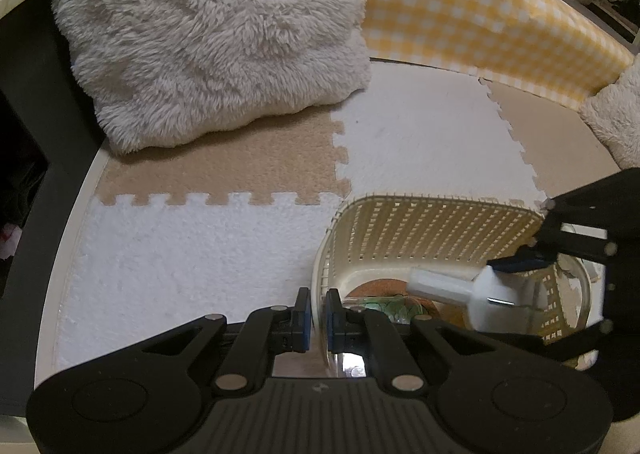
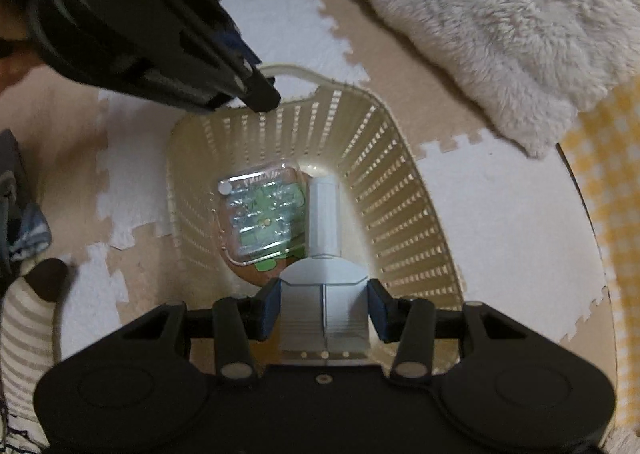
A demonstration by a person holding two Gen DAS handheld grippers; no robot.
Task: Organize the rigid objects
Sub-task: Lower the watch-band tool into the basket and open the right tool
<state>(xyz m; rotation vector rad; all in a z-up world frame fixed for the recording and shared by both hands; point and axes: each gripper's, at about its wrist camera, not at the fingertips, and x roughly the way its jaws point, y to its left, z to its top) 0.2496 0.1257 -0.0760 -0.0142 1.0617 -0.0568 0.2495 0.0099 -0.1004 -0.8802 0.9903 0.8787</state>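
Puzzle-edge foam mats (image 1: 420, 141) in white and tan cover the floor, and the cream slotted plastic basket (image 2: 400, 189) sits in the middle of them. Directly over that basket, the right gripper (image 2: 323, 306) has its jaws clamped on the wide base of a white hard-plastic nozzle-shaped piece (image 2: 325, 213), tip pointing down inside. It looks light and stiff, maybe a bit slick, so the flat-sided base seems the sensible place to hold it. On the basket floor, just beside the tip, lies a clear blister pack with green print (image 2: 260, 209). The left gripper (image 1: 318, 314) is pinched shut on the basket's near rim, steadying it. A shaggy cream cushion (image 1: 208, 29) and yellow gingham cloth (image 1: 472, 5) sit beyond the basket.
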